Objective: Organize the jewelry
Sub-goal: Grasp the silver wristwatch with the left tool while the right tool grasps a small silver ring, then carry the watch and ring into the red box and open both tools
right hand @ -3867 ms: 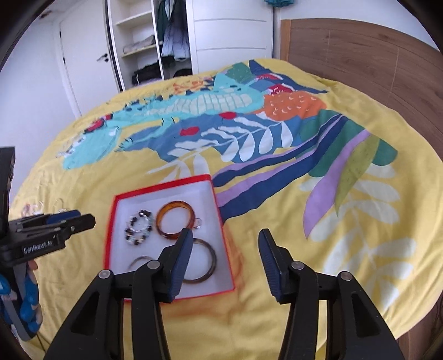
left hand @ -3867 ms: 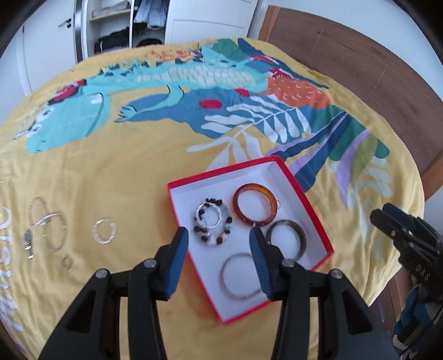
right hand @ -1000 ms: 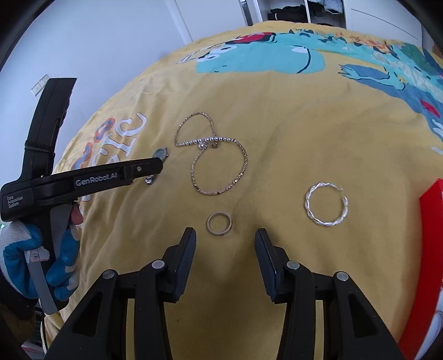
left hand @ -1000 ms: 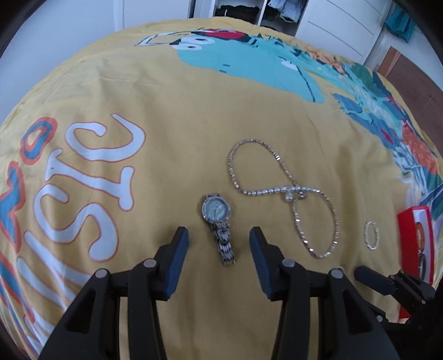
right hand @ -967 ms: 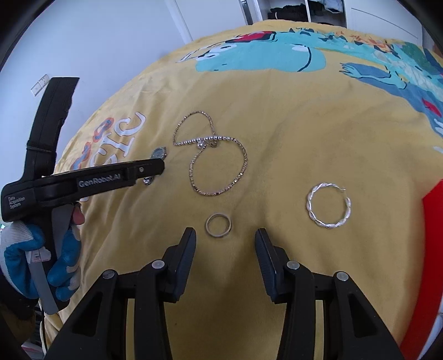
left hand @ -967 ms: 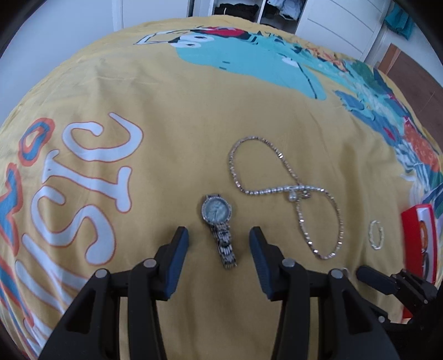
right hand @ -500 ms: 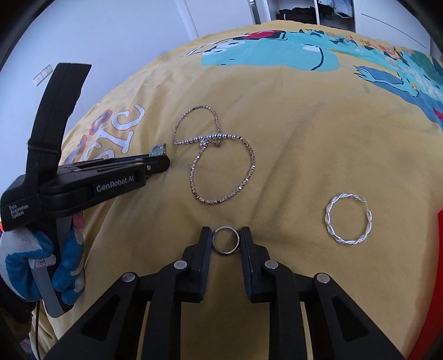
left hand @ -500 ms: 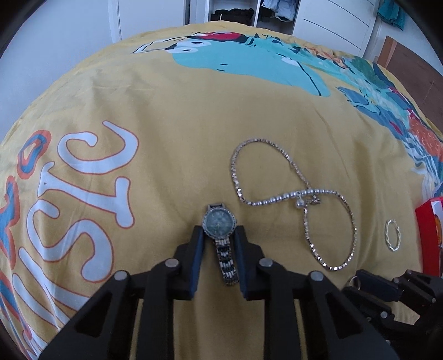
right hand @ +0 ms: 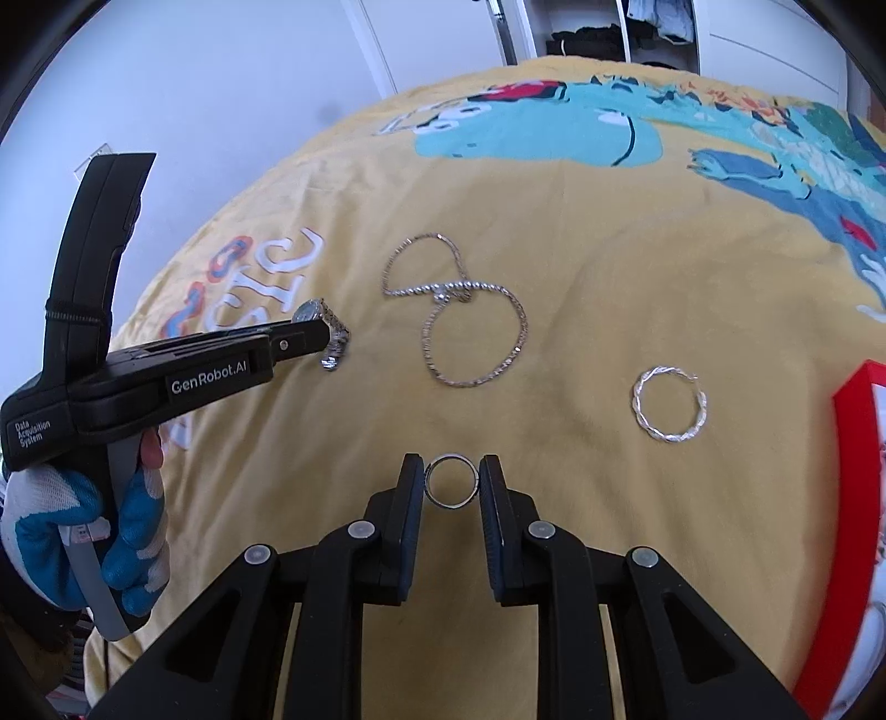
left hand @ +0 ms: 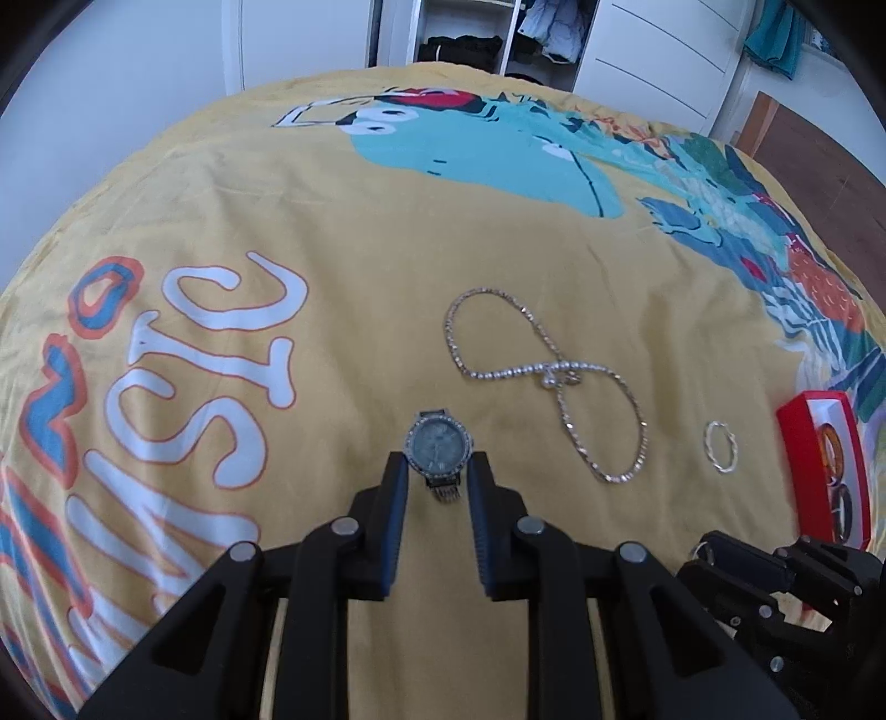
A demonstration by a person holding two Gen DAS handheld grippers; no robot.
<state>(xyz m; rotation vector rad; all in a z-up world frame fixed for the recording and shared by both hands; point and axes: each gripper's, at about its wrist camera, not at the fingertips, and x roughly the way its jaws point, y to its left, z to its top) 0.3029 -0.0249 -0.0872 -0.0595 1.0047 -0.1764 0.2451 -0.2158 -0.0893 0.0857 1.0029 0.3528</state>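
Observation:
My left gripper (left hand: 438, 475) is shut on a silver wristwatch (left hand: 439, 446), its round dial sticking out past the fingertips and its band hanging below, lifted off the yellow bedspread. The watch (right hand: 326, 332) also shows in the right wrist view, pinched at the tip of the left gripper (right hand: 310, 338). My right gripper (right hand: 451, 481) is shut on a small plain silver ring (right hand: 451, 481), held edge to edge between the pads. A silver chain necklace (left hand: 554, 376) lies looped on the bedspread, and a twisted silver hoop (right hand: 670, 407) lies to its right.
A red jewelry box (left hand: 819, 465) with a white inside holds bangles at the right edge. A gloved hand (right hand: 83, 531) holds the left gripper's handle. White wardrobes (left hand: 637, 50) with open shelves stand behind the bed, and a wooden floor (left hand: 819, 155) shows at right.
Both grippers went from open to shut, the left on the watch and the right on the small ring. Both have since risen, lifting their pieces off the bedspread.

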